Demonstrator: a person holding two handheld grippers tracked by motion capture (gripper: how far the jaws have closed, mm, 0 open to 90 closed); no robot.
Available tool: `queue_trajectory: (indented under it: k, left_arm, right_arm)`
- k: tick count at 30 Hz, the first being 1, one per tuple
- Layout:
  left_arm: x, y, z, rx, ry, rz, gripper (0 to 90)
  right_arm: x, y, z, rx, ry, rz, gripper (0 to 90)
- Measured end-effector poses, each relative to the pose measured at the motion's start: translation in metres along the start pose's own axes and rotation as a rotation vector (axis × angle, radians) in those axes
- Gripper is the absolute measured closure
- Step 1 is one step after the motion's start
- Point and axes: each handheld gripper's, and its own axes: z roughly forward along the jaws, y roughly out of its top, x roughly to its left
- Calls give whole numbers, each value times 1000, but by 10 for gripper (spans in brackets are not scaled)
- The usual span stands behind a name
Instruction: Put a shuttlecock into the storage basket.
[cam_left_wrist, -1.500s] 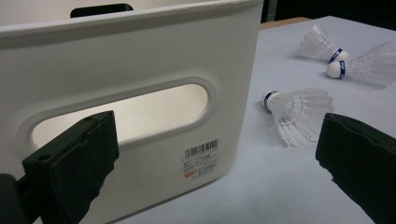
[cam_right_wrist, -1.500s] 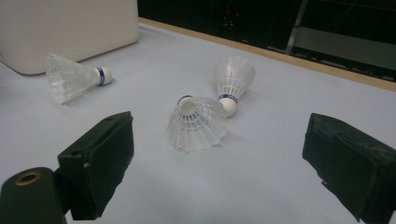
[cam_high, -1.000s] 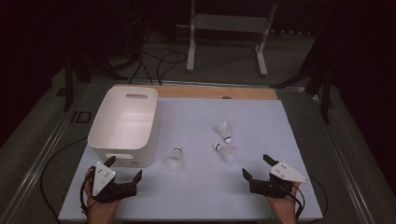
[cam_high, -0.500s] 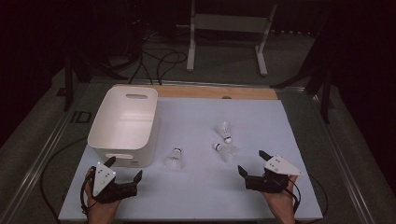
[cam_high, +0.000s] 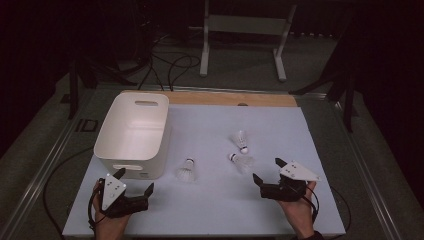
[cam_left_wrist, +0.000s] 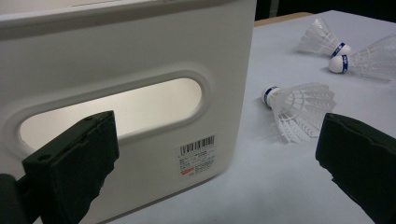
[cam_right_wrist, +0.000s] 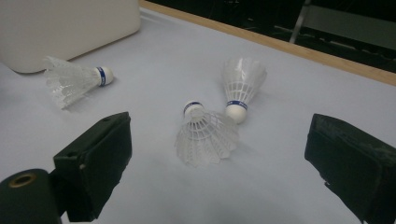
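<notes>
the left tongs (cam_high: 135, 192) sit low at the near left corner of the counter (cam_high: 210, 210), held in the person's left hand (cam_high: 107, 222), with their jaws spread wide apart and gripping nothing. in the left gripper view they face the near end wall of a white plastic bin (cam_left_wrist: 140, 60), with its oval handle slot and a barcode sticker, and one jaw stands in front of that wall. just to the right of the bin a shuttlecock (cam_high: 186, 171) lies on its side on the counter, its blue-banded cork towards the far side. the right tongs (cam_high: 267, 172) rest at the near right of the counter in the right hand (cam_high: 297, 212), jaws likewise wide apart and empty. in the right gripper view a second shuttlecock (cam_right_wrist: 205, 135) lies between the two jaws but farther off, untouched, skirt towards the camera. a third shuttlecock (cam_right_wrist: 242, 84) lies just behind it, its cork very close to the second one's; whether they touch i cannot tell.
</notes>
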Motion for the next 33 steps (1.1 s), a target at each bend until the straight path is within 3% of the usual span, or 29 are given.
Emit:
queue_trajectory:
  k: [11,24,33]
  left_arm:
    - [0,0,0,-4,0,-2,0]
    - [0,0,0,-5,-1,-2,0]
    - [1,0,-2,-16,4,-19,0]
  right_arm:
    - [4,5,16,46,20,-17,74]
    - [6,11,34,163,38,-31,75]
    - [8,17,41,184,53,-49,75]
